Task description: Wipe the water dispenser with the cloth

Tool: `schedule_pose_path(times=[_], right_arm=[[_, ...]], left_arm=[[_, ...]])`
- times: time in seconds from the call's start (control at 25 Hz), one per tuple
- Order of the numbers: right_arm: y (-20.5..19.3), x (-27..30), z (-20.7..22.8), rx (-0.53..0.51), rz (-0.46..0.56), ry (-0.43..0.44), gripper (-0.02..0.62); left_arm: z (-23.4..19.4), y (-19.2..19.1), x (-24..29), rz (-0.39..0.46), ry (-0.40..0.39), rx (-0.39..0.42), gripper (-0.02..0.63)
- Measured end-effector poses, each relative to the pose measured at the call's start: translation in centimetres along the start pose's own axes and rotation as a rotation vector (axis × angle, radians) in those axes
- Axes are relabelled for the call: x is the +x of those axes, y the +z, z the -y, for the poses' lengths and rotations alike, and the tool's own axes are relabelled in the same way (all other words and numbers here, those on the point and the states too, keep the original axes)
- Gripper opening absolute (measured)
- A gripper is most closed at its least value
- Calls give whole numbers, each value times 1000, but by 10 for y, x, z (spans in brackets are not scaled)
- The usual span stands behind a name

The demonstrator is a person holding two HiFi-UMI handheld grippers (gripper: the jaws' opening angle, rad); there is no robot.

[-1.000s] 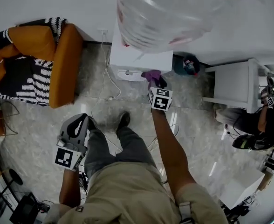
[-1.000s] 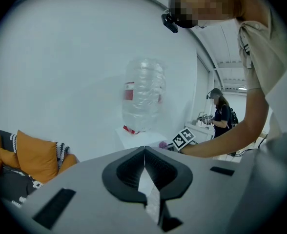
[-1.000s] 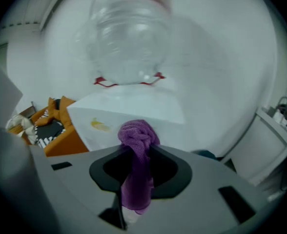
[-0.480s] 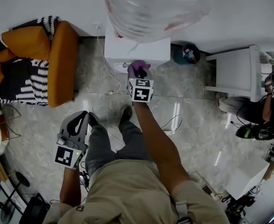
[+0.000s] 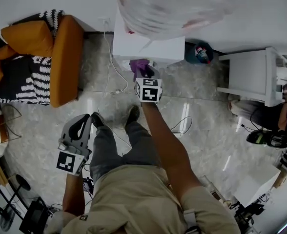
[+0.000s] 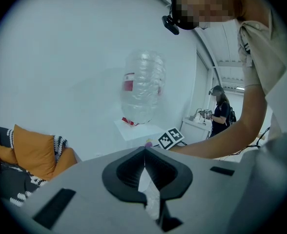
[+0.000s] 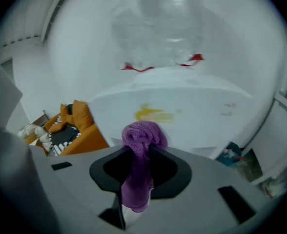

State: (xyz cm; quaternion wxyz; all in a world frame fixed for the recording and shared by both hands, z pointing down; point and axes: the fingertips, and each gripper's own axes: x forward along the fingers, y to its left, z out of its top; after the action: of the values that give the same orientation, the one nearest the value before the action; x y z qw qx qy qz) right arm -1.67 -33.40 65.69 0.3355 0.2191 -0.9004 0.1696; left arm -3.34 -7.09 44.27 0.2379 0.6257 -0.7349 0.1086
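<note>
The white water dispenser (image 5: 148, 47) stands against the wall with a big clear bottle (image 5: 175, 6) on top; its front panel (image 7: 192, 111) fills the right gripper view. My right gripper (image 5: 142, 73) is shut on a bunched purple cloth (image 7: 141, 150), and the cloth (image 5: 138, 65) sits against the dispenser's lower front, left of centre. My left gripper (image 5: 80, 128) hangs low by my left leg, away from the dispenser, jaws closed with nothing between them. In the left gripper view the dispenser (image 6: 136, 128) and bottle (image 6: 143, 87) are far off.
An orange sofa (image 5: 60, 57) with striped cushions stands left of the dispenser. A cable (image 5: 112, 77) runs across the floor between them. A white table (image 5: 248, 79) is to the right, with a dark bin (image 5: 198, 52) beside the dispenser and another person (image 5: 275, 126) at far right.
My right gripper with the purple cloth moved left across the dispenser's front over the second, then held about there. The left gripper stayed low by my leg.
</note>
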Motion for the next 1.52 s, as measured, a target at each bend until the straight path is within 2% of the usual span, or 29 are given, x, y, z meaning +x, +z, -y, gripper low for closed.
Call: schedule_pose_path(times=[0.16, 0.2, 0.28, 0.36, 0.44, 0.72, 0.84, 0.96, 1.12, 1.28, 1.4, 1.52], right_arm=[[-29, -31, 141, 160, -15, -291, 103], [-34, -38, 162, 173, -21, -339, 103], [-41, -43, 176, 152, -40, -366, 103], [-47, -32, 160, 102, -59, -332, 103], [-53, -14, 123, 63, -75, -272, 103], [-54, 47, -59, -65, -99, 20, 101], [-66, 73, -87, -90, -130, 79, 101], [-83, 89, -58, -71, -151, 26, 100], [-107, 76, 30, -38, -171, -105, 99], [-103, 42, 128, 70, -61, -277, 94], [-98, 26, 148, 118, -8, -328, 91], [-111, 43, 136, 150, -23, -318, 91]], left_arm=[[0, -8, 6, -6, -14, -12, 17], [1, -10, 7, -8, -18, -16, 17], [4, -14, 9, -13, -24, -22, 17], [6, -17, 10, -13, -28, -28, 17], [5, -21, 8, -11, -26, -35, 17], [-17, -46, -12, -36, 10, -72, 17], [-27, -58, -17, -47, 19, -86, 17], [-35, -66, -17, -52, 24, -97, 17], [-43, -60, -9, 9, 36, -123, 17], [-43, -72, -6, -26, 7, -124, 17], [-44, -74, -4, -30, -1, -125, 17], [-46, -70, 1, -7, 8, -125, 17]])
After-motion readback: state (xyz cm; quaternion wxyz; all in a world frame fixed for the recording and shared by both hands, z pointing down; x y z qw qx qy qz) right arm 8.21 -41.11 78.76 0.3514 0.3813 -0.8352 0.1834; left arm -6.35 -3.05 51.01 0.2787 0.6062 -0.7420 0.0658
